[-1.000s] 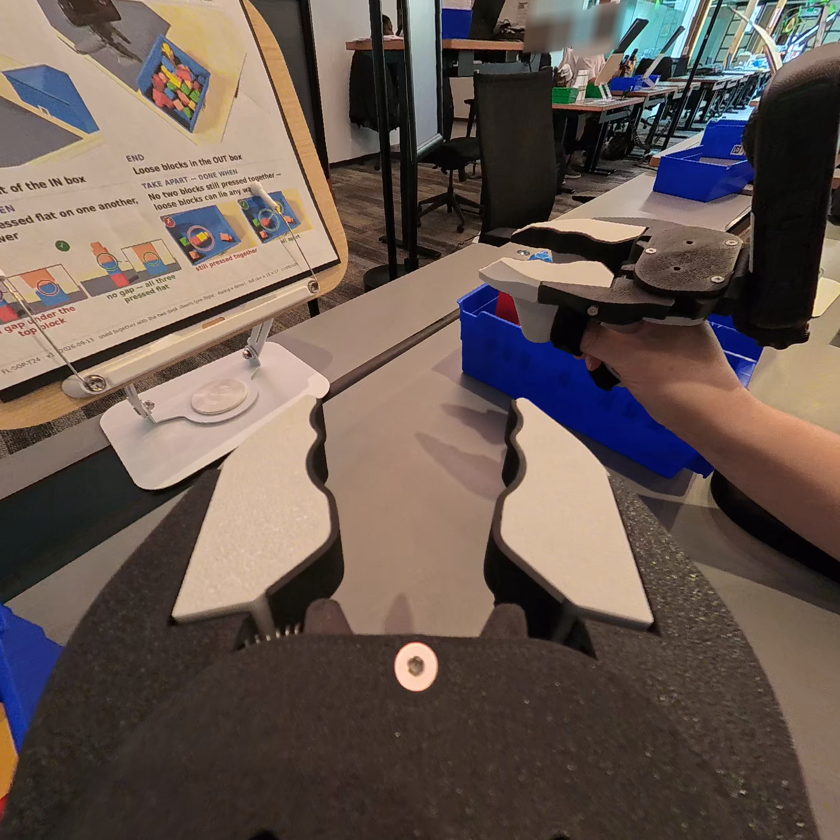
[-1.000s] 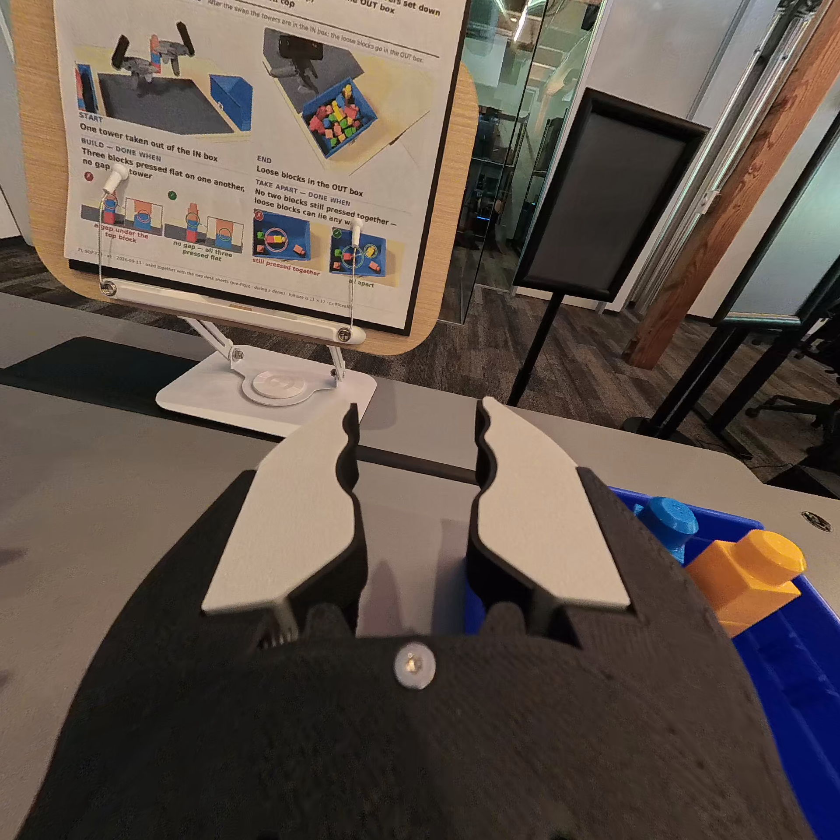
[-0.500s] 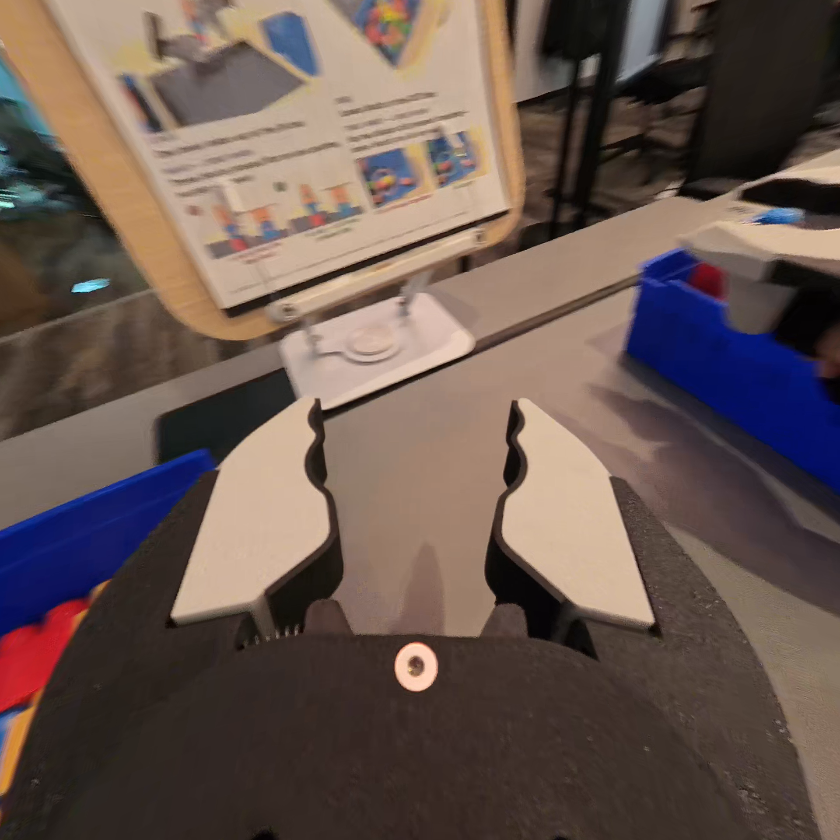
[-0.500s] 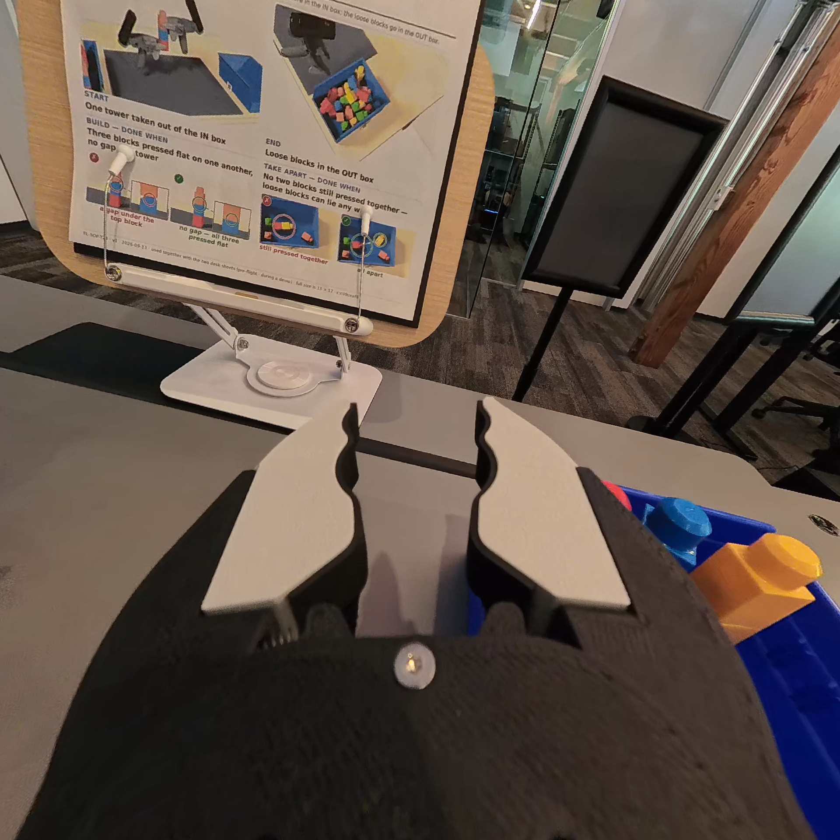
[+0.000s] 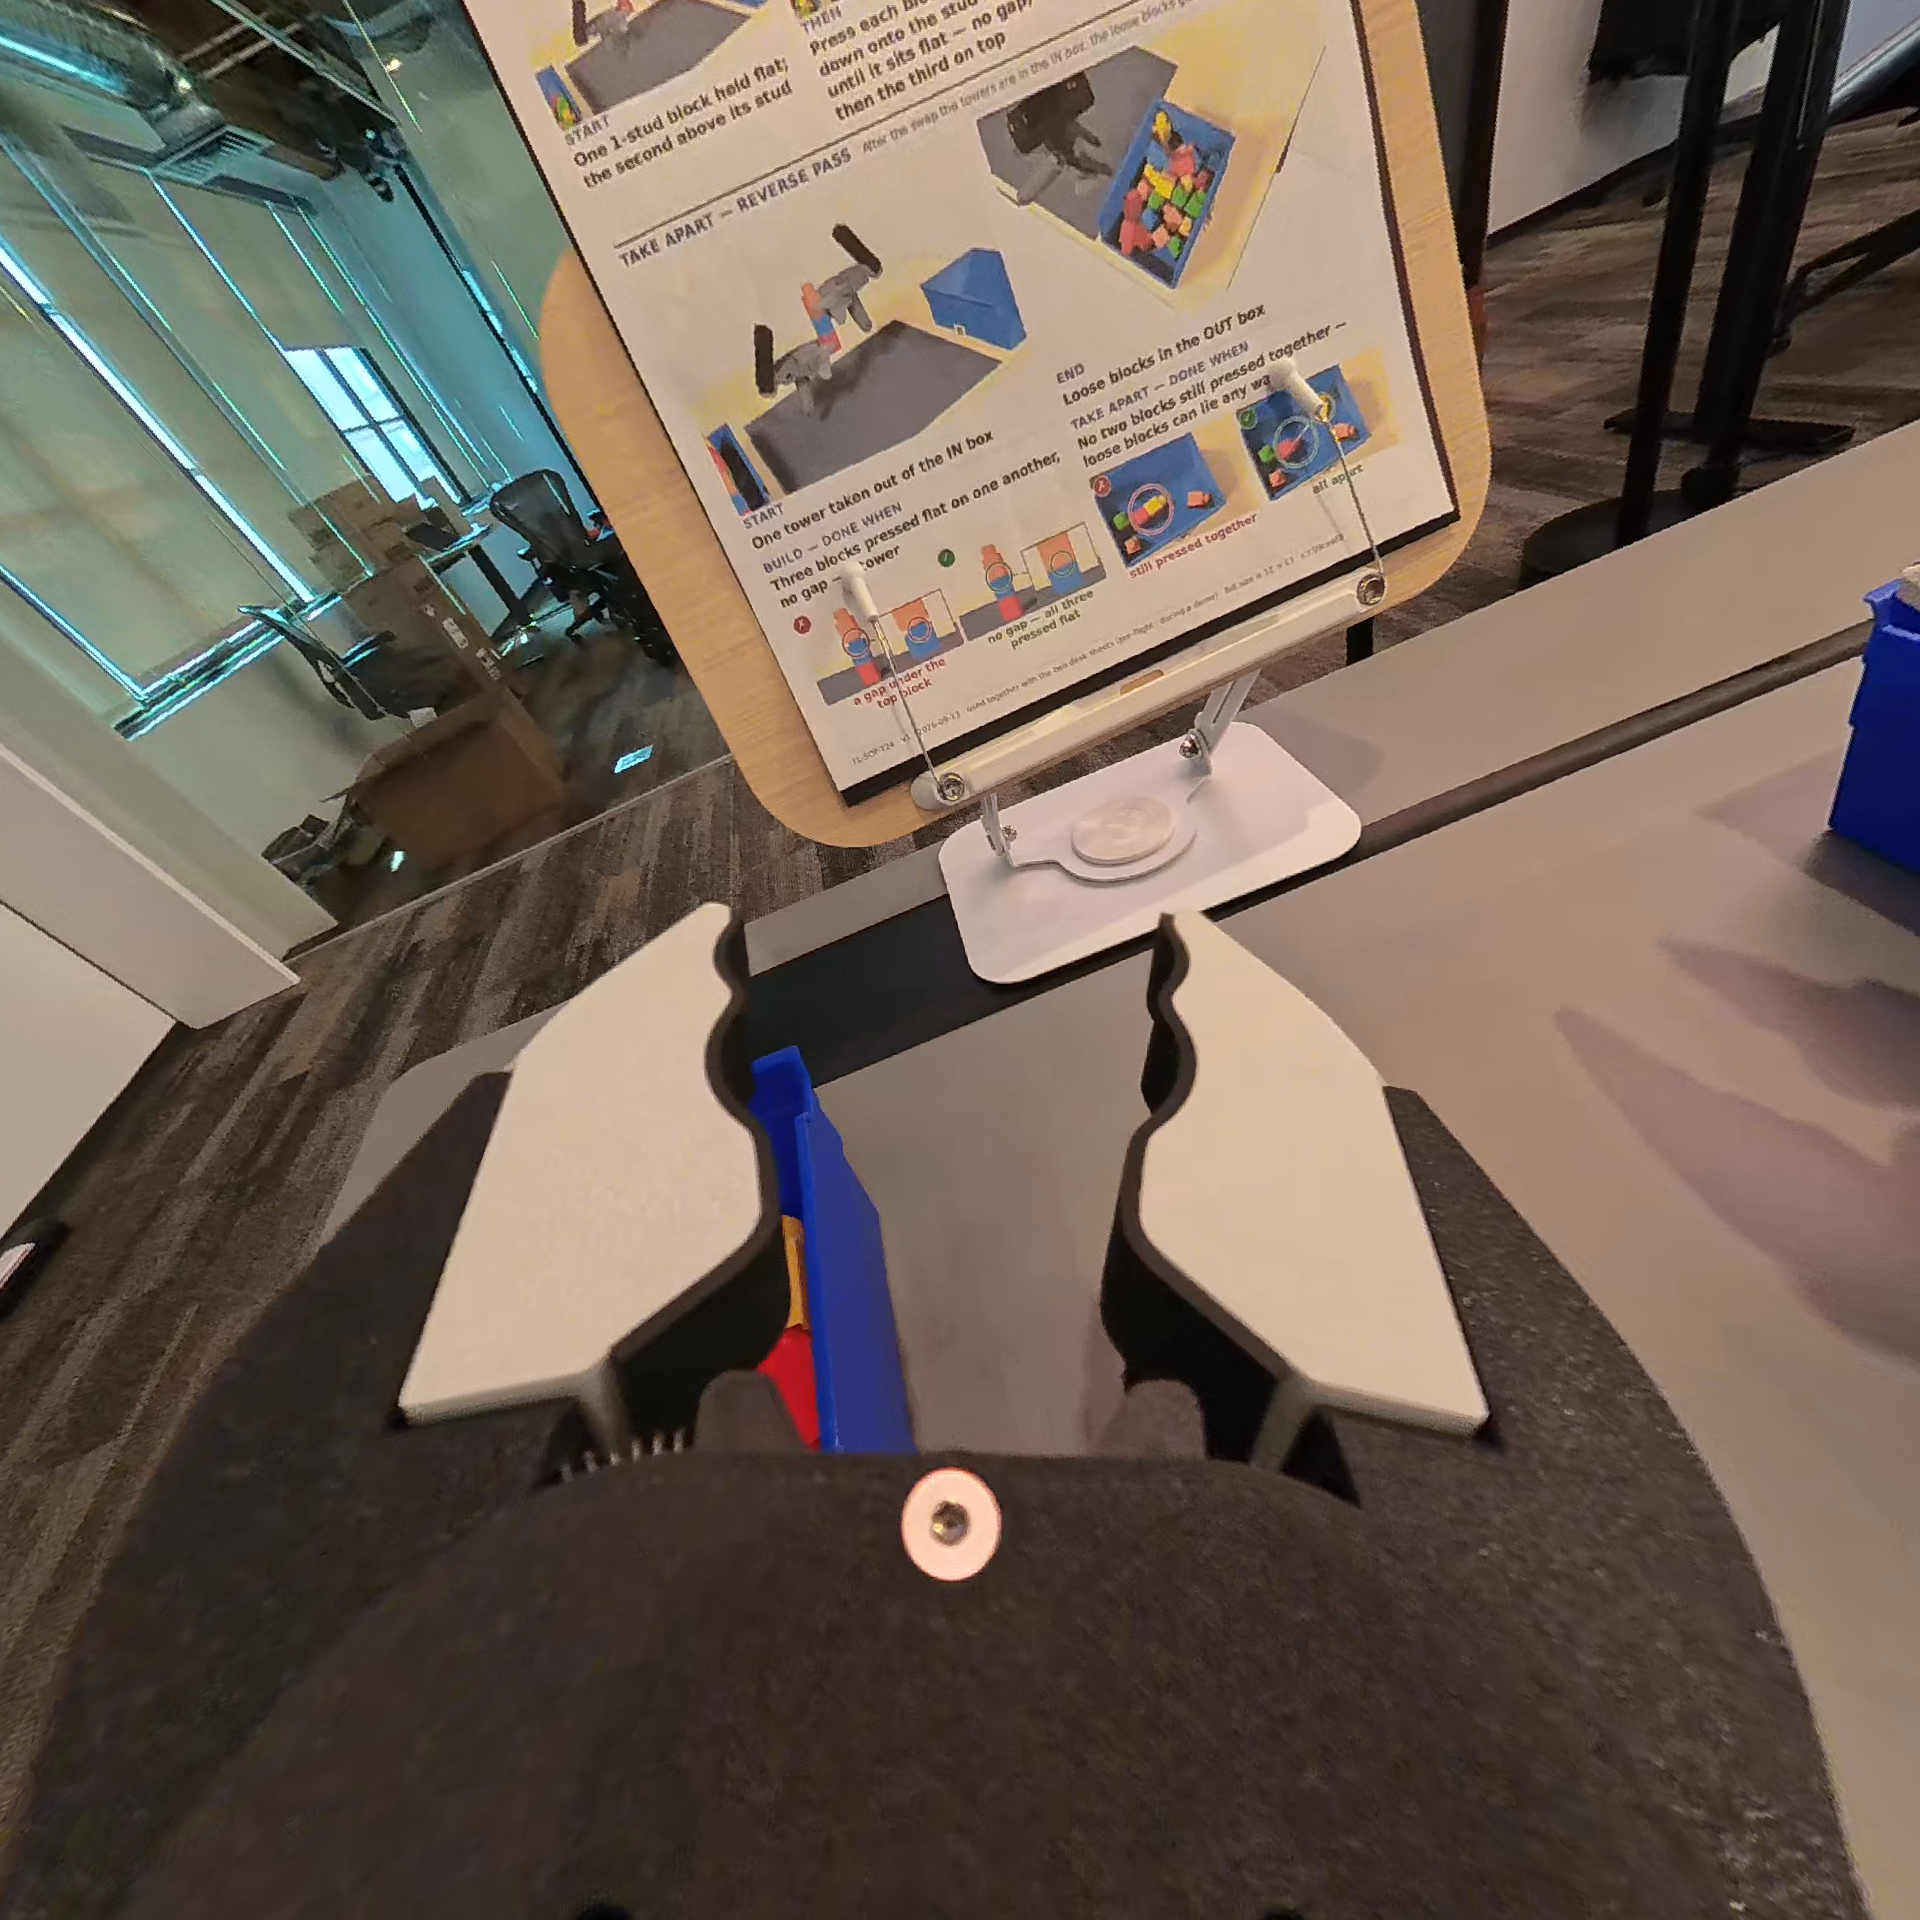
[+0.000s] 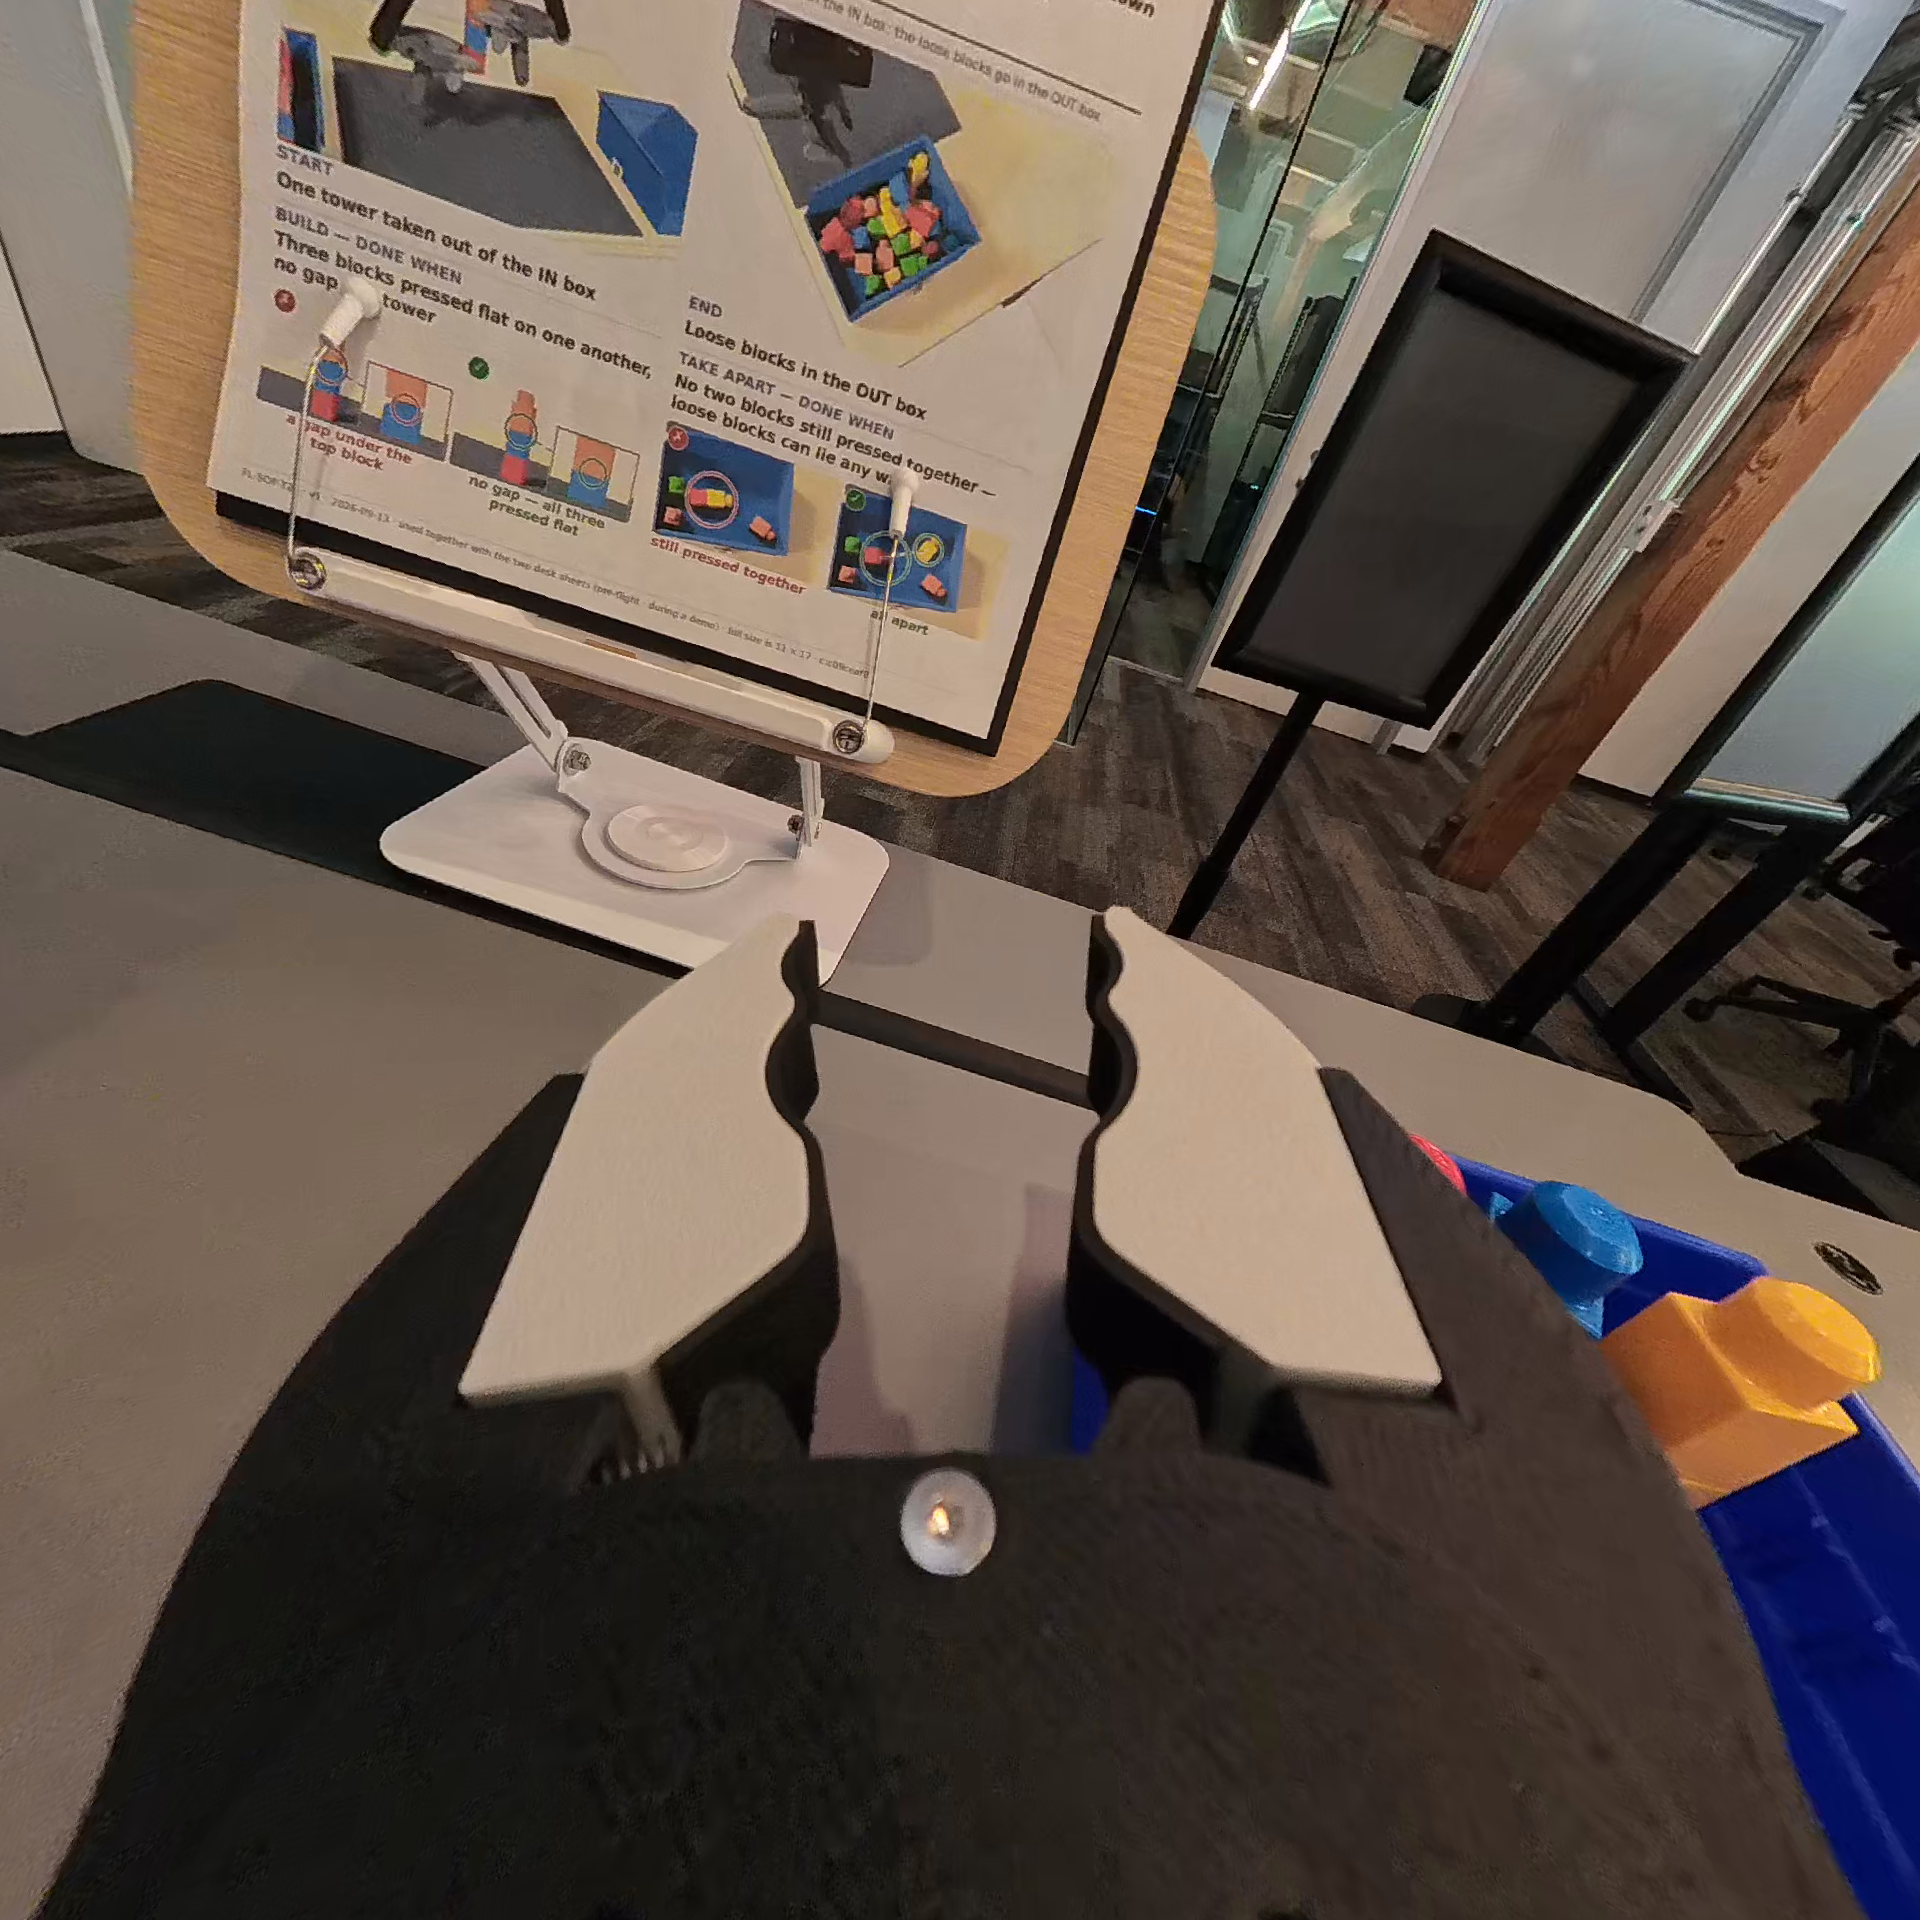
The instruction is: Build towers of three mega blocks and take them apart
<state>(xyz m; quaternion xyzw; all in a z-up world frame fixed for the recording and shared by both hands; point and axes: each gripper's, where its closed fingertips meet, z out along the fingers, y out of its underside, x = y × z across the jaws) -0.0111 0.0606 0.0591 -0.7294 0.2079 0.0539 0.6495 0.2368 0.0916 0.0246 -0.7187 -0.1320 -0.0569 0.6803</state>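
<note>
Grippers of the two-finger kind hang over a grey table (image 5: 1558, 1039), each with its fingers apart and nothing between the pads. The left gripper (image 5: 945, 935) is spread wide above the near corner of a blue bin (image 5: 842, 1226) at the table's left side; the bin's wall runs up between the fingers without touching either pad, and a red block (image 5: 795, 1382) with a sliver of orange above it shows inside, close against the left finger's inner edge. The right gripper (image 6: 951, 935) stands at a narrower spread over bare table, with only the grey surface and a dark seam visible between its fingers (image 6: 686, 1164). Just to its right sits a second blue bin (image 6: 1808, 1600) that holds an orange block (image 6: 1725, 1382) lying on its side with its stud pointing right, a blue block (image 6: 1569, 1247) behind it, and the edge of a red piece (image 6: 1439, 1164) mostly hidden by the gripper body. At the far side of the table an instruction sheet (image 6: 665, 312) rests on a wooden board propped on a white stand (image 6: 623, 842), facing both cameras. Beyond the table lie a carpeted floor, glass partitions and a dark screen on a pole (image 6: 1455, 478).
</note>
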